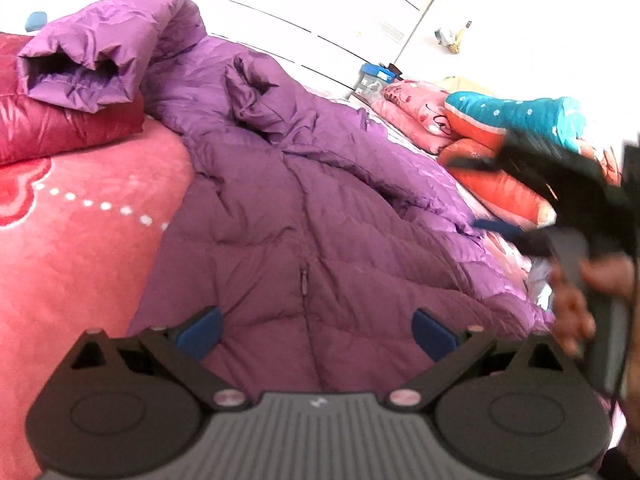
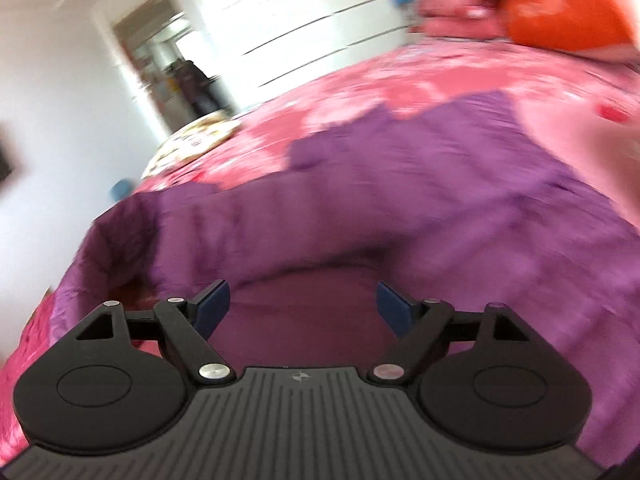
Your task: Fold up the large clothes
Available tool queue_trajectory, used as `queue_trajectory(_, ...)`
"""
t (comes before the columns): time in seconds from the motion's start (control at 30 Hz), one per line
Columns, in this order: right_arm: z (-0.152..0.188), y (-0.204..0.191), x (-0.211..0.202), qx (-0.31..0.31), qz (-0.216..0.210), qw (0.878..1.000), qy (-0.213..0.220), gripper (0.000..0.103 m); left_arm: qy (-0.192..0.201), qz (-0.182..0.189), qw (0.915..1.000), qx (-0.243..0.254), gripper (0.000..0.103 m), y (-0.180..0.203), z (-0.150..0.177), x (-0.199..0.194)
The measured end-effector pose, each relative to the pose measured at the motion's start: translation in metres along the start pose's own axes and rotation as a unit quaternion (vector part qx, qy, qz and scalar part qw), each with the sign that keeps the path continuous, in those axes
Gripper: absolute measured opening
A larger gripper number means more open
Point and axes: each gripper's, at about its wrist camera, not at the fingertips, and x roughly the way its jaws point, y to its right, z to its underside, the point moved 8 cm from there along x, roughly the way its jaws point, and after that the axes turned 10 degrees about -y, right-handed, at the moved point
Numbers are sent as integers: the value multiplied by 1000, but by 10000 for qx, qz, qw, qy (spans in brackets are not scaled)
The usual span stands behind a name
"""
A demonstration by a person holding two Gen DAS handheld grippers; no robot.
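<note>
**Puffy coat, both tongs empty**

The purple coat [image 1: 304,216] sprawls across the pink bed [image 1: 80,248]. Left gripper [image 1: 316,332] and right gripper [image 2: 303,306] gape wide, holding nothing. It looks light, soft, slippery; best pinched at hem or cuff.

The right wrist view is smeared with motion blur, so the purple down coat [image 2: 440,200] lacks detail. The right gripper [image 1: 560,200] appears blurred and cut off at the left view's edge.
</note>
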Motion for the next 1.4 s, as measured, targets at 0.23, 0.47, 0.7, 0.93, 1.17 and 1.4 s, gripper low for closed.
queue_trajectory(0.23, 20, 45, -7, 391, 165, 9990, 147, 101, 252, -590, 9979, -55, 97, -14, -7, -27)
queue_trajectory(0.47, 22, 37, 19, 490, -231, 9984, -134, 103, 845, -1760, 9802, -342, 97, -45, -49, -70)
queue_trajectory(0.7, 19, 5, 33, -14, -658, 9976, -237, 103, 1336, -2746, 9522, 100, 97, -53, -98, -87)
queue_trajectory(0.93, 10, -8, 46, 1, -977, 9948, -274, 103, 1396, -3441, 9216, 1132, 97, -44, -138, -58)
queue_trajectory(1.17, 6, 3, 43, 171, -1146, 9928, -308, 103, 807, -4360, 8816, 1618, 78, -70, -159, -7)
queue_trajectory(1.4, 1, 17, 48, 505, -1207, 9906, -393, 103, 457, -4343, 8866, 1528, 26, -76, -172, -7)
